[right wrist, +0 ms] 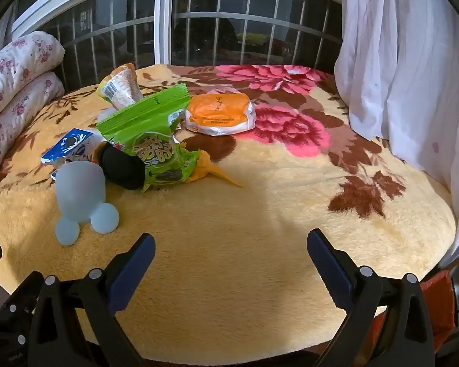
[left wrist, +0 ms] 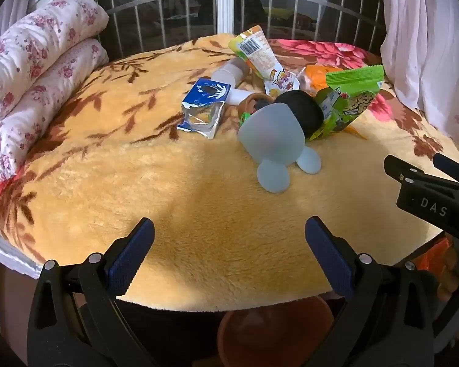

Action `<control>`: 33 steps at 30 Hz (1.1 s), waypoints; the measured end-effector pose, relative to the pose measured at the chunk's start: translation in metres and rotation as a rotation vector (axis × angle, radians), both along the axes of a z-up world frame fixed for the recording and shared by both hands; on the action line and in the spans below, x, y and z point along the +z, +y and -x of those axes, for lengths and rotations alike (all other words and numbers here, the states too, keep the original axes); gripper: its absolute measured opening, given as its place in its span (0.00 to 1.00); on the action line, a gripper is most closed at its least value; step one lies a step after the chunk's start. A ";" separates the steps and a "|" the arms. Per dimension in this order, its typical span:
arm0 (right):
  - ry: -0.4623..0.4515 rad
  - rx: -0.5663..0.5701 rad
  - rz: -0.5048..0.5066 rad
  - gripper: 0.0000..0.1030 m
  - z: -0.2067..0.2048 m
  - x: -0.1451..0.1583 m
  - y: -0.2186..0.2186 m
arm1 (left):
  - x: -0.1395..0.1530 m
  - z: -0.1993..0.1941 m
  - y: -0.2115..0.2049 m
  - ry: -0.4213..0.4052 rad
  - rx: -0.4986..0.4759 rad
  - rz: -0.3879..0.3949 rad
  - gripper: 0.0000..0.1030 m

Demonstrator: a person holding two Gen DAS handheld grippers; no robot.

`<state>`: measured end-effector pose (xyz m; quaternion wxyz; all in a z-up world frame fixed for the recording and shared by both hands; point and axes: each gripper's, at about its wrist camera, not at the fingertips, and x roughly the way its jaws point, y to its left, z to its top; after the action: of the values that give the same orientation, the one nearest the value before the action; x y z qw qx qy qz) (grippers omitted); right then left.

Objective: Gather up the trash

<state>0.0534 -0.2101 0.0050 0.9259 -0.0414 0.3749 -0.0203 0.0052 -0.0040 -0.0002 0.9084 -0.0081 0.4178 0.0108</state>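
Left wrist view shows the left gripper [left wrist: 229, 244] with its jaws spread wide and nothing between them, held low over the bare near part of the yellow blanket [left wrist: 199, 202]; the right gripper [right wrist: 231, 260] is likewise spread and empty in its own view, and part of it shows at the right edge of the left view. Judging by this, the collecting has not started: all the trash lies in one heap well ahead of both tools, toward the window [right wrist: 168, 15]. I count one blue milk carton [left wrist: 203, 107], one green snack bag [right wrist: 150, 140], one orange wrapper [right wrist: 220, 113] lying a little apart to the right, one tall yellow-and-orange pouch [left wrist: 257, 52], and one white bottle [left wrist: 229, 75] half hidden behind the carton. Mixed in are one pale blue cup with two round feet [left wrist: 272, 136], tipped on its side, and one black round thing [left wrist: 303, 110] touching it; whether these count as trash I cannot tell. A reddish-brown tub [left wrist: 275, 333] shows below the bed edge, probably the bin. The next move likely calls for reaching forward and closing on one outlying piece, such as the carton, without dragging the heap.
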 end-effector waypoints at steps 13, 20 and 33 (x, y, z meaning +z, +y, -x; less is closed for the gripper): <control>0.001 0.000 -0.003 0.95 -0.002 -0.001 0.002 | 0.000 0.000 0.000 0.002 0.002 0.000 0.93; -0.002 -0.001 -0.002 0.95 -0.002 -0.001 0.001 | -0.001 0.000 0.000 0.006 0.003 0.000 0.93; -0.001 0.001 0.000 0.95 -0.004 0.000 0.001 | -0.003 0.000 0.002 0.008 0.004 0.000 0.93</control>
<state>0.0577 -0.2096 0.0050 0.9262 -0.0415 0.3743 -0.0200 0.0054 -0.0017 -0.0033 0.9068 -0.0089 0.4213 0.0124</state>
